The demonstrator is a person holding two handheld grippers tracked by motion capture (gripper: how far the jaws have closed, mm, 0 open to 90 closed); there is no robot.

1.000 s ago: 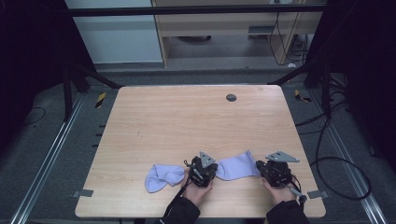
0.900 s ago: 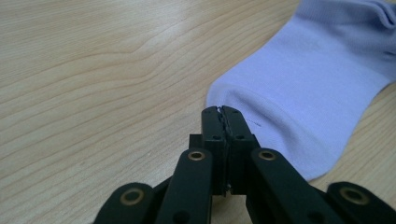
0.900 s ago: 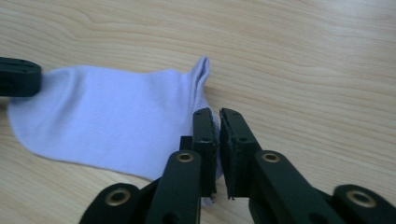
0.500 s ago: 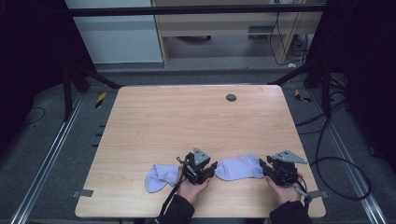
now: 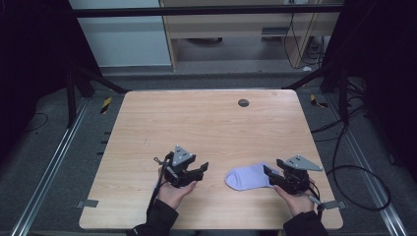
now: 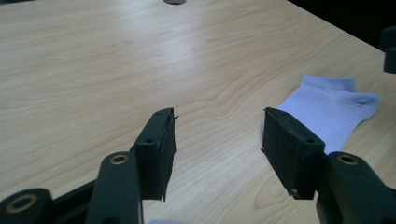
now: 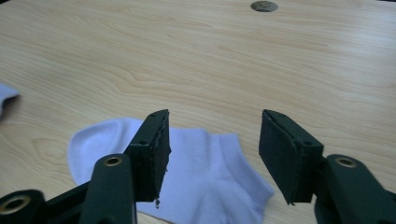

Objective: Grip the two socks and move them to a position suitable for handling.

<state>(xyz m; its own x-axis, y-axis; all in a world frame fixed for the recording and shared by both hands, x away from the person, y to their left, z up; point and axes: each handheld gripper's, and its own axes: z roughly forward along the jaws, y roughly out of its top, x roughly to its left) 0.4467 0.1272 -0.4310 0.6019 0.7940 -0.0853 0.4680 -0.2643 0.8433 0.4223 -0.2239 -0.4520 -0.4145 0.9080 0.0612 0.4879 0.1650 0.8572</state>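
A pale lavender sock (image 5: pixel 248 177) lies flat on the wooden table (image 5: pixel 206 128) near its front right. My right gripper (image 5: pixel 269 175) hovers over that sock's right end, and its jaws have just been opening. In the right gripper view they stand wide apart (image 7: pixel 215 114) above the sock (image 7: pixel 210 158) without pressing it. My left gripper (image 5: pixel 201 169) is raised left of the sock and points toward it. Its jaws have also just been opening, with nothing between them (image 6: pixel 217 114); the sock (image 6: pixel 331 109) lies beyond. A second lavender sock (image 7: pixel 5 95) peeks in farther left, mostly under the left hand.
A round dark grommet (image 5: pixel 243 103) sits near the table's far edge. Black frame posts stand at both sides, and cables (image 5: pixel 354 162) lie on the floor to the right. Bare wood stretches across the far half of the table.
Both grippers went from shut to open, letting go of the sock between them. The left gripper rose and moved left over the left sock. The right hand stayed put.
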